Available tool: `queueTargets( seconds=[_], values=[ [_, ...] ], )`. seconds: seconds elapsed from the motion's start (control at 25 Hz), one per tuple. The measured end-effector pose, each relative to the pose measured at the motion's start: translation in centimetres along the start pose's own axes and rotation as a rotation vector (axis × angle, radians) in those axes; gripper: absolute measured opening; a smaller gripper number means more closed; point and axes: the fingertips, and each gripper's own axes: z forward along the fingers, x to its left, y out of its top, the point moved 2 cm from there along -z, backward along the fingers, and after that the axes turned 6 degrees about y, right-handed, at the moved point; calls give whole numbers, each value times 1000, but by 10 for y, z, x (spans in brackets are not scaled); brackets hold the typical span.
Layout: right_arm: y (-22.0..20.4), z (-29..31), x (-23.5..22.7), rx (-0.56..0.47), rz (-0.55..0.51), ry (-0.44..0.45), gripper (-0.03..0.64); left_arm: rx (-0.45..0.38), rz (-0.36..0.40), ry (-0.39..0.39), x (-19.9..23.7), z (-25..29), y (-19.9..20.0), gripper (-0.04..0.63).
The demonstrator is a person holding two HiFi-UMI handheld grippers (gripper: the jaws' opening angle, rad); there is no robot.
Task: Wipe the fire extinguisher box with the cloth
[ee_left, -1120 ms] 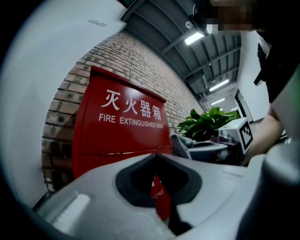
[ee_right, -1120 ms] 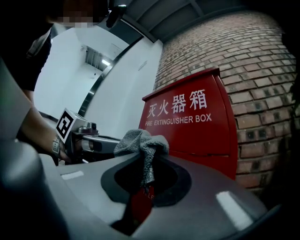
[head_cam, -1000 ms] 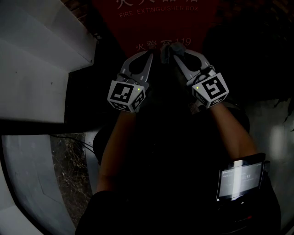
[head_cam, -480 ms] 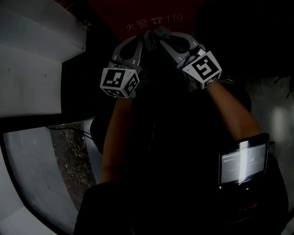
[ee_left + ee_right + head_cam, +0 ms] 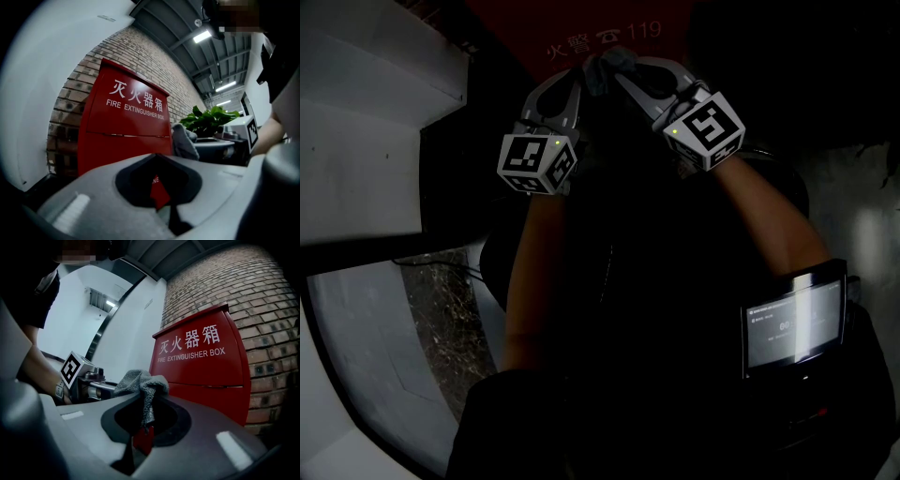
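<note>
The red fire extinguisher box (image 5: 206, 371) stands against a brick wall, its front with white lettering (image 5: 126, 136); in the dark head view only its lower part (image 5: 581, 28) shows at the top. My right gripper (image 5: 145, 401) is shut on a grey cloth (image 5: 140, 380), which bunches above its jaws and sits a little short of the box front. In the head view the cloth (image 5: 609, 64) sits at the tips of both grippers. My left gripper (image 5: 158, 157) is beside it, jaws together with nothing in them; the cloth (image 5: 183, 140) shows just to its right.
A brick wall (image 5: 272, 301) backs the box. A potted green plant (image 5: 211, 119) stands to the box's right. White stepped surfaces (image 5: 366, 141) lie at the left of the head view. A lit screen device (image 5: 792, 323) hangs at my right side.
Both grippers have shifted up and slightly left in the head view, staying close together. The box lettering has slid toward the top edge. The cloth stays in the right gripper.
</note>
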Motion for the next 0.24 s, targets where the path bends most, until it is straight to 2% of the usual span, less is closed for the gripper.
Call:
queueTargets(
  seconds=[0.24],
  values=[
    [-4, -2, 0, 4, -7, -2, 32, 2, 6, -1, 0, 1, -3, 3]
  ],
)
